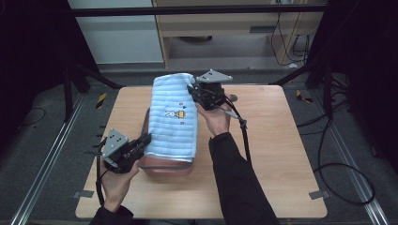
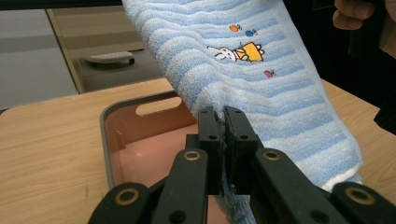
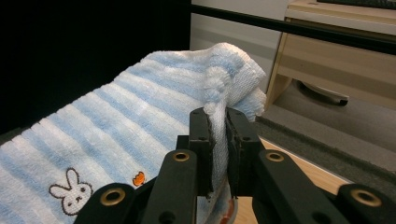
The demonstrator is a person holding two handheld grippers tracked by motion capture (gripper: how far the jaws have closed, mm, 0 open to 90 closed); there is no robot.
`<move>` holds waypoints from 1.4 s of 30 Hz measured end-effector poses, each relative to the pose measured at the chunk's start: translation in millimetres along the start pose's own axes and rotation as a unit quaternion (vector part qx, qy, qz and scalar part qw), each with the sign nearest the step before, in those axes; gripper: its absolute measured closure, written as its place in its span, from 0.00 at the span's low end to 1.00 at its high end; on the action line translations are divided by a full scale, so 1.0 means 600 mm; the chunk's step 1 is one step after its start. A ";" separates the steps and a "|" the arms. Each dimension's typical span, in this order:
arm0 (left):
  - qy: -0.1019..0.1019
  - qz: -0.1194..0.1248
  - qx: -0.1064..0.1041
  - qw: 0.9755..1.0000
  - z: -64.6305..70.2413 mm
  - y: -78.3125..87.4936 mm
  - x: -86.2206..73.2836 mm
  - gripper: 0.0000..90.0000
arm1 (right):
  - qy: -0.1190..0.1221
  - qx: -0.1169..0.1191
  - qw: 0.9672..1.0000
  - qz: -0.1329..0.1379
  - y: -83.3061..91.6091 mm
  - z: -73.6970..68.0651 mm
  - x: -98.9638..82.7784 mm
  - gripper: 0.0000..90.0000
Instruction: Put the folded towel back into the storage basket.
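So both are clamped on the blue-and-white striped terry towel with the little bunny (image 1: 172, 119): left hand-held gripper (image 1: 144, 139) pinches the near corner, right hand-held gripper (image 1: 193, 90) the far one. It's stretched in the air over the pink plastic tub (image 1: 165, 167) on the wooden surface (image 1: 277, 154). Next is probably lowering it evenly, keeping it taut.
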State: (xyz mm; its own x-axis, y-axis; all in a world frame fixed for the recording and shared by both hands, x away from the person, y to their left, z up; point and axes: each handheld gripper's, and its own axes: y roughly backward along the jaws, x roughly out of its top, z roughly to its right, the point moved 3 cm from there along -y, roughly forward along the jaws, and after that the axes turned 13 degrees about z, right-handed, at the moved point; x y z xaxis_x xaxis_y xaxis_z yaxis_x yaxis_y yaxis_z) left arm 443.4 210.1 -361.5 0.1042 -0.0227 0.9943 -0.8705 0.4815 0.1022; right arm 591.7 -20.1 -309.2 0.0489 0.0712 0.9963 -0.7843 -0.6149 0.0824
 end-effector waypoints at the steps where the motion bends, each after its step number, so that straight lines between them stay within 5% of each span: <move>1: 0.000 -0.001 0.002 1.000 -0.003 -0.001 -0.002 0.96 | 0.001 0.001 1.000 -0.001 -0.004 -0.001 -0.001 0.91; 24: -0.003 -0.047 0.031 0.998 -0.039 -0.029 -0.047 0.95 | 0.004 0.010 0.999 -0.041 -0.076 -0.013 -0.061 0.91; 42: -0.028 -0.087 0.035 0.995 -0.043 -0.050 -0.090 0.96 | -0.005 0.006 0.997 -0.072 -0.088 -0.011 -0.113 0.91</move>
State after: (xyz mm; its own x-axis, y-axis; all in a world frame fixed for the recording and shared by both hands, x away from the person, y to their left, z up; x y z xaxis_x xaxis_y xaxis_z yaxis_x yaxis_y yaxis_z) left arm 476.2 219.7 -419.2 0.2312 -0.1508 0.9611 -0.8733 0.4032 0.2734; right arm 625.8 13.0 -381.0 0.1671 0.1517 0.9742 -0.7611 -0.6082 0.2252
